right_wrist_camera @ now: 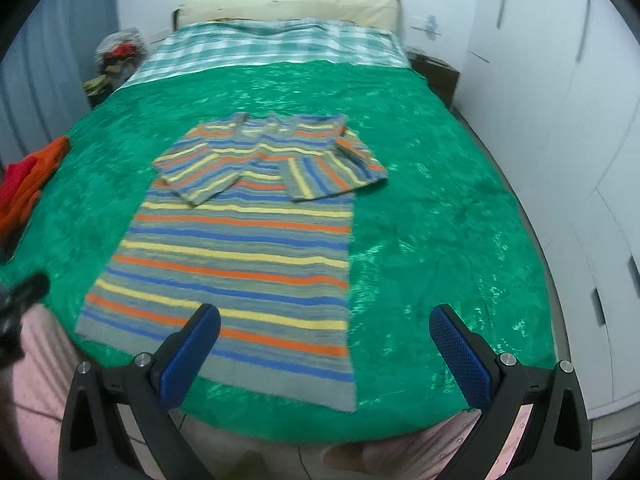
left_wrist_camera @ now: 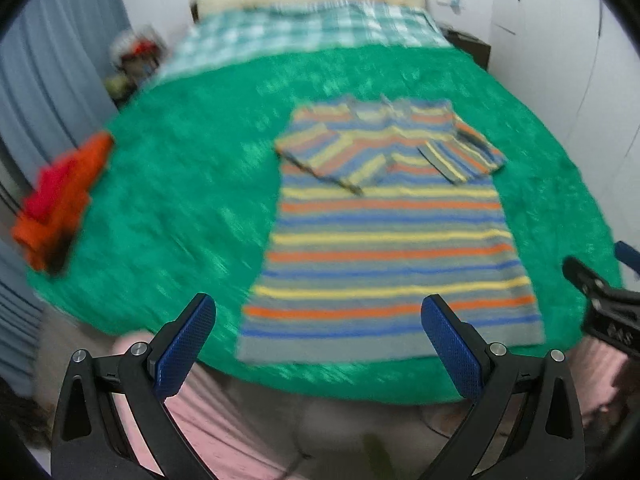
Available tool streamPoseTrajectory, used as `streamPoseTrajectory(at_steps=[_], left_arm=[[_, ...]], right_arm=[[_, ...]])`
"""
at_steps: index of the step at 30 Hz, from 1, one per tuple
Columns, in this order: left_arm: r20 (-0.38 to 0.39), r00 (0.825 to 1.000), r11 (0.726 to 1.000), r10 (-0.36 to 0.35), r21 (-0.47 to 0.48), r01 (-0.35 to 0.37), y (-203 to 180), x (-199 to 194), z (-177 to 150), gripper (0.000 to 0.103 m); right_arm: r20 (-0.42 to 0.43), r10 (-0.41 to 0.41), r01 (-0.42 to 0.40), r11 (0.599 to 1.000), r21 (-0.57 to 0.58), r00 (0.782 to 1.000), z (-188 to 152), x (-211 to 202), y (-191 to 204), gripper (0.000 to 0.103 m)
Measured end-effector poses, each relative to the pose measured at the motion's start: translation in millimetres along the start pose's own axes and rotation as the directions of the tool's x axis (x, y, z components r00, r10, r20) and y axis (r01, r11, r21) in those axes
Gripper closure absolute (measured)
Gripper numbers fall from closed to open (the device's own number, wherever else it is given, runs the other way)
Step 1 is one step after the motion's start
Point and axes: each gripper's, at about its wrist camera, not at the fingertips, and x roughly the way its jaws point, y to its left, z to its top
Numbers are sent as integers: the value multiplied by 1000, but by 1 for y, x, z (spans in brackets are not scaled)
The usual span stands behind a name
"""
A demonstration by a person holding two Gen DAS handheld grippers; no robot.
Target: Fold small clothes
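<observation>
On bed's far-left edge, red/orange clothes (left_wrist_camera: 56, 200) piled; left gripper (left_wrist_camera: 318, 344) spread wide, empty, above near edge of green cover (left_wrist_camera: 180, 208); striped shirt (left_wrist_camera: 384, 248) flat mid-cover w/ both sleeves folded in; right gripper (right_wrist_camera: 324, 356) also spread, holding nothing, over shirt's hem corner.

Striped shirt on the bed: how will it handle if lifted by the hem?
The striped shirt lies flat with sleeves folded in, so probably floppy and will drape. Looks knitted, likely light. The green blanket looks plush, so it may drag.
</observation>
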Motion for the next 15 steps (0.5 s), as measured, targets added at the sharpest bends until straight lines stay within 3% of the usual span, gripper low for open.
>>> streamPoseTrajectory(at_steps=[3,8,11,15], left_arm=[[-52,999,999,-5,-42,2,8,19,0,0],[-80,996,996,40,-71,-46,22,34,2,0],[-91,995,995,45,-81,-52,25,35,3,0],[-113,992,995,54,-83,-64,27,37,0,0]], right_arm=[[10,-12,12,1000,-2,1000,6,15,-13,0],[28,63,-59,992,-107,998,40,72,-18,0],[-49,128,-135,975,-176,991,88,140,-2,0],[-184,112,-170,924,-342,977,124,230,46,17]])
